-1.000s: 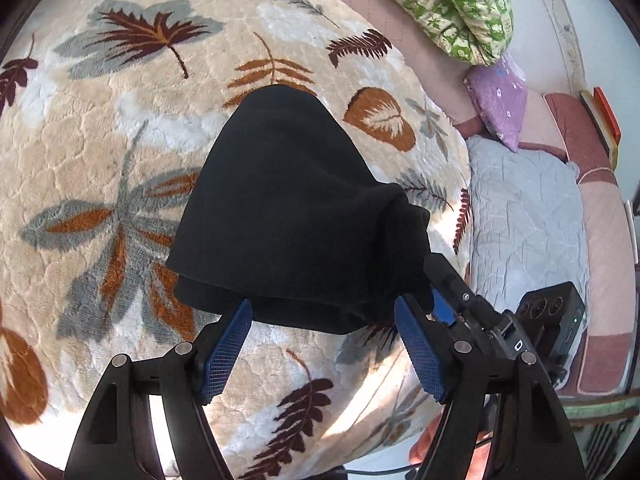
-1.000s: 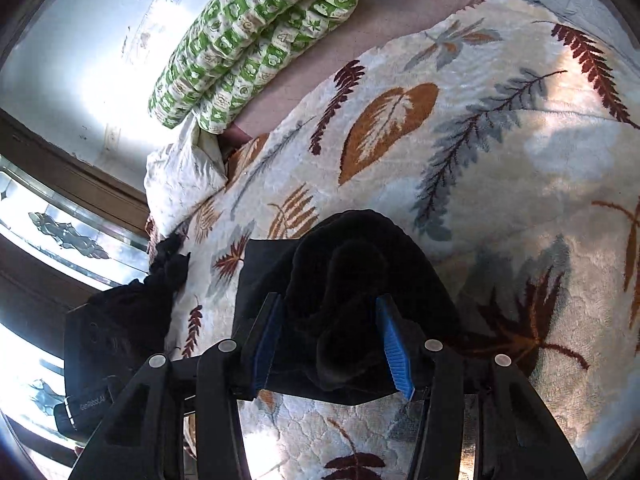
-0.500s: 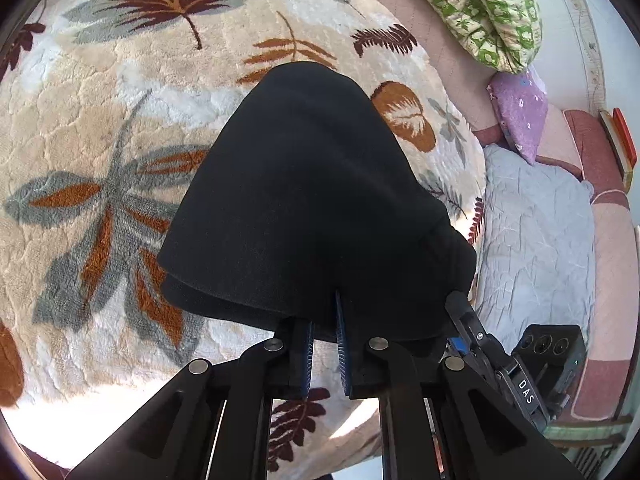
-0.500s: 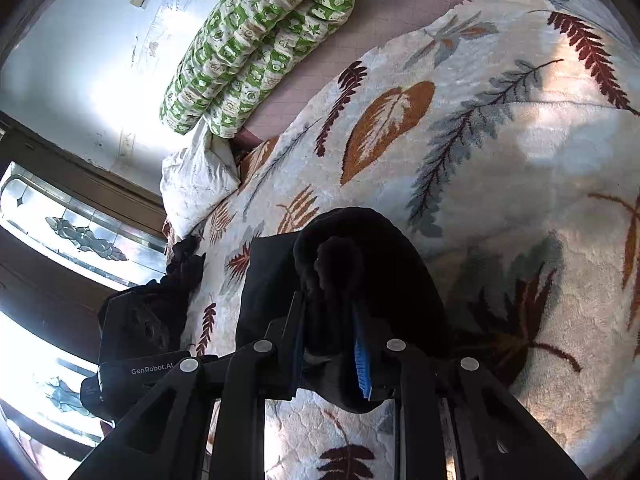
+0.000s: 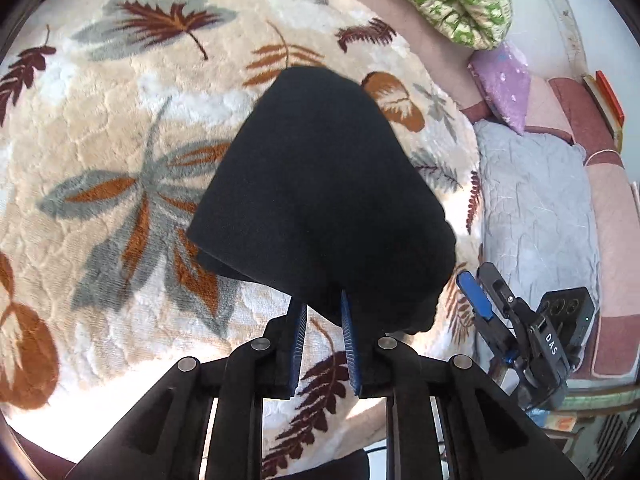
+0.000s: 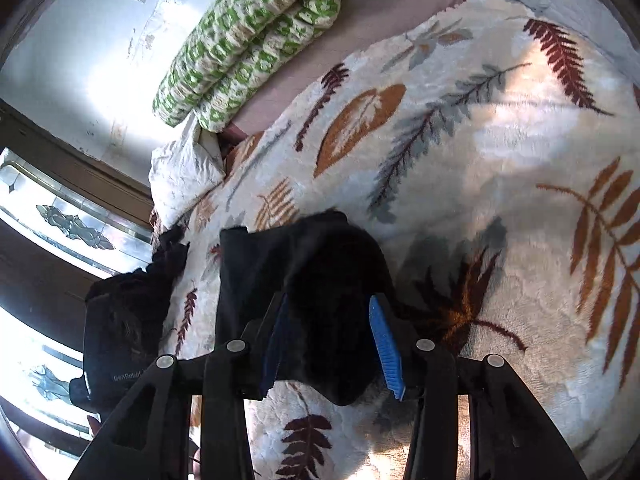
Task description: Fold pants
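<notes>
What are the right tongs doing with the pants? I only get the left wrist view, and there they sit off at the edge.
Observer: The right tongs have just been opening. A bunched fold of the black pants sits between the pads, seemingly not pinched.
Operator: Is that side down on the bed?
Observer: Yes, it rests on the leaf blanket, with a flat layer sticking out to the left of the tongs.
Operator: Anything beyond it?
Observer: A crumpled white cloth lies at the blanket's far corner, beside the green quilt.
</notes>
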